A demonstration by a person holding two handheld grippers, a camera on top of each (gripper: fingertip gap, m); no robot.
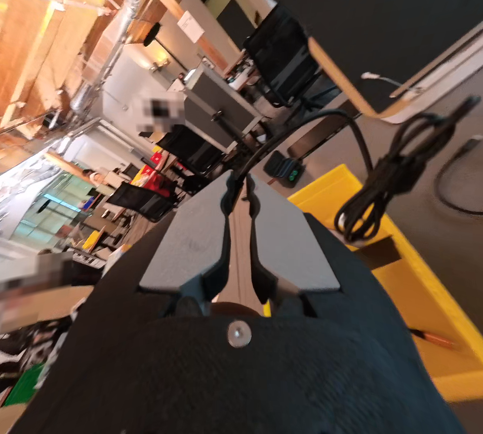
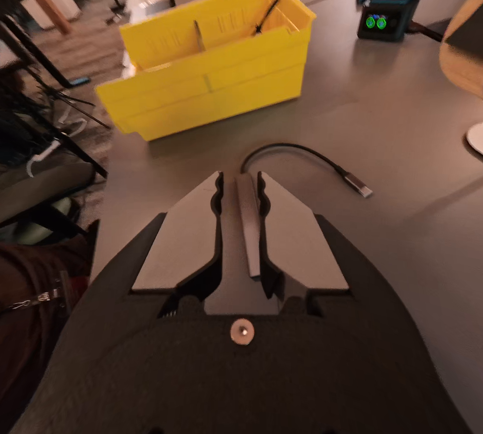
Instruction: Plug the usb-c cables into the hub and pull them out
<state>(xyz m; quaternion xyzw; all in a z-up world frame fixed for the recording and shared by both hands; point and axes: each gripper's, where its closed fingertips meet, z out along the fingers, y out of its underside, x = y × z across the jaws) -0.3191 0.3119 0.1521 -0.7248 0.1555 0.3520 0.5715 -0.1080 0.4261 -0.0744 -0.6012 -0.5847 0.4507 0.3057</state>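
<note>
In the left wrist view my left gripper (image 1: 239,186) is tilted and shut on a black usb-c cable (image 1: 347,128). The cable arcs up from the fingertips and down to its tied coil (image 1: 386,181), which hangs in the air over the yellow bin (image 1: 326,186). In the right wrist view my right gripper (image 2: 240,178) is open and low over the table. Its fingers straddle the slim grey hub (image 2: 249,228), which lies flat close to the right finger. The hub's short black lead (image 2: 287,147) curves right and ends in a plug (image 2: 359,187) on the table.
The yellow bin (image 2: 209,87) stands on the grey table (image 2: 339,108) just beyond the hub and holds a black cable tie. A small black device with green lights (image 2: 384,21) sits at the back right. A white round base (image 2: 477,139) and a wooden edge (image 2: 460,68) are at the right.
</note>
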